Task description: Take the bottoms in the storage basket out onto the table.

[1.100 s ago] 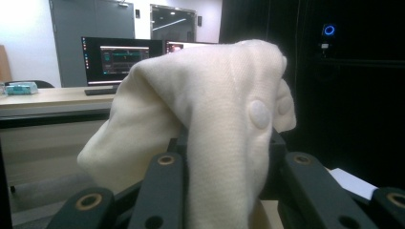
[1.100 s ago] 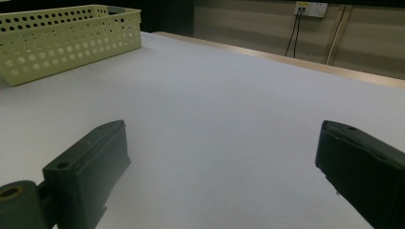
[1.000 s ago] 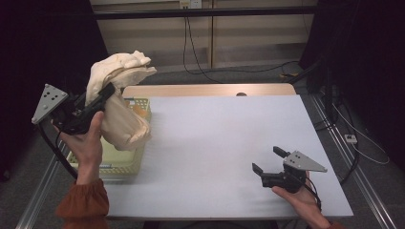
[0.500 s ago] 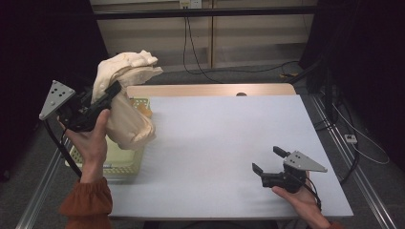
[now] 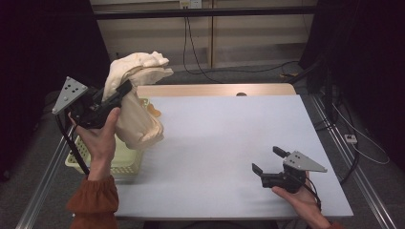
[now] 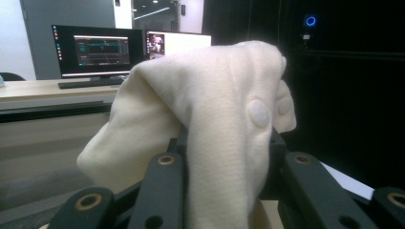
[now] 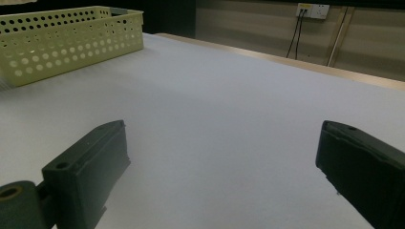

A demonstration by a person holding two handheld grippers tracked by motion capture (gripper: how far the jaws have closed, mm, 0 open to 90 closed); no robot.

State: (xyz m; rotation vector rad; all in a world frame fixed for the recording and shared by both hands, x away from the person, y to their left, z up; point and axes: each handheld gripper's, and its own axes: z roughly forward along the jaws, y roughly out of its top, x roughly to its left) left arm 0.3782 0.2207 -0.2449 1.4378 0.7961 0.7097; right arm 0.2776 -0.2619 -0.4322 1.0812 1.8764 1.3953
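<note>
While my left hand-held gripper (image 5: 125, 90) is clamped on the cloth (image 5: 136, 109), it hangs in the air over the basket (image 5: 125, 160) at the left edge of the table (image 5: 229, 143). It looks soft, light and floppy to me, so a pinch on a thick fold near the top should hold best, and its long way runs up and down, with the loose end pointing down. My right hand-held gripper (image 5: 270, 160) rests low near the table's front right with its jaws apart and nothing in them.
</note>
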